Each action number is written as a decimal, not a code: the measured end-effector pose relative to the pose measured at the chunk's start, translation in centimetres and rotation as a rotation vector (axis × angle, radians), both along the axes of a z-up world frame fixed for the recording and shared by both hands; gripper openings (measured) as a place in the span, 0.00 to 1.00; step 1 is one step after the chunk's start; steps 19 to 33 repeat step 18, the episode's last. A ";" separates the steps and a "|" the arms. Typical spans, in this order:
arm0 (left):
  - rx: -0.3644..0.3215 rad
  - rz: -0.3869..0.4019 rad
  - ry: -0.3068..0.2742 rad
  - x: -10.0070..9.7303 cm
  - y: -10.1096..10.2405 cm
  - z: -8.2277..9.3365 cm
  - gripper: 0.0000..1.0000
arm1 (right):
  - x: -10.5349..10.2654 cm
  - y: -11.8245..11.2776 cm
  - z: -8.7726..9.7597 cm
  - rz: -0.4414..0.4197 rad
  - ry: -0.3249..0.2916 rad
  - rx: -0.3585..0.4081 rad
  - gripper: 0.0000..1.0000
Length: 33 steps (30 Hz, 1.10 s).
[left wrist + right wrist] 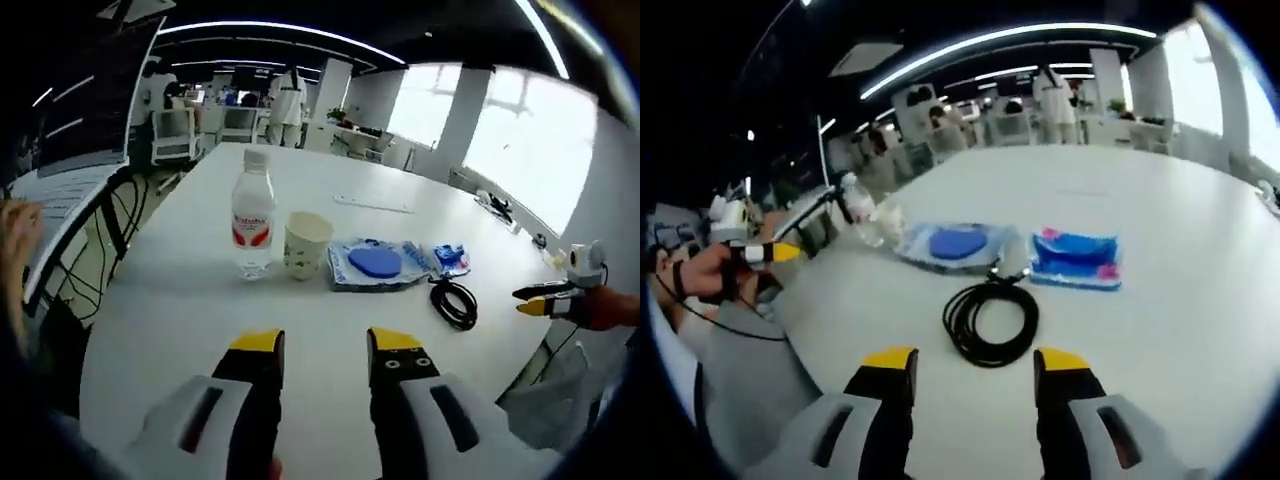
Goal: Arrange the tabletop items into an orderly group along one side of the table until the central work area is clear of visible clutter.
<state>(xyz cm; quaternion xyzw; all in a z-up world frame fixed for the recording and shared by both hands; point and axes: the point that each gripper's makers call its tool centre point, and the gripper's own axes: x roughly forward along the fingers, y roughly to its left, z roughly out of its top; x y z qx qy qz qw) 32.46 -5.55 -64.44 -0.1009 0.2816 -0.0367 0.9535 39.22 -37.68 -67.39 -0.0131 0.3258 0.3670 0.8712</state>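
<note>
We see the items lying in a rough row across the white table (330,340): a water bottle (252,215) with a red label standing upright, a paper cup (306,243) just beside it, then a clear packet holding a blue disc (374,262), a small blue packet (450,258), and a coiled black cable (453,300) nearest the table's edge. In the right gripper view the coiled black cable (991,322) lies just ahead of our right gripper (975,372), with the small blue packet (1076,258) and the clear packet holding a blue disc (956,243) behind it and the water bottle (858,203) further off. Both tools are empty: the left gripper (325,349) has its 2 yellow-tipped jaws spread apart above bare tabletop, and the right one is likewise parted with nothing between them. We judge the cable the likeliest trouble, since a loose coil may unspool or drag the packet it nearly touches when lifted. The bottle looks tall and narrow, so a sideways nudge could tip it into the cup, and the light cup could skid or crush under a firm squeeze. The surface is smooth and glossy, so flat packets may slide rather than lift. Around us is an open office with chairs, people standing at the far end, bright windows and strip lights overhead.
</note>
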 end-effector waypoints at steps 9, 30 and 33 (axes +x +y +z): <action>0.027 -0.026 -0.017 -0.4 -0.1 0.4 0.39 | -0.8 0.5 -0.6 0.026 0.019 -0.006 0.53; 0.015 -0.021 -0.009 -0.7 -0.7 -0.2 0.40 | -1.4 0.7 -1.1 0.040 0.042 -0.005 0.54; 0.015 -0.021 -0.009 -0.7 -0.7 -0.2 0.40 | -1.4 0.7 -1.1 0.040 0.042 -0.005 0.54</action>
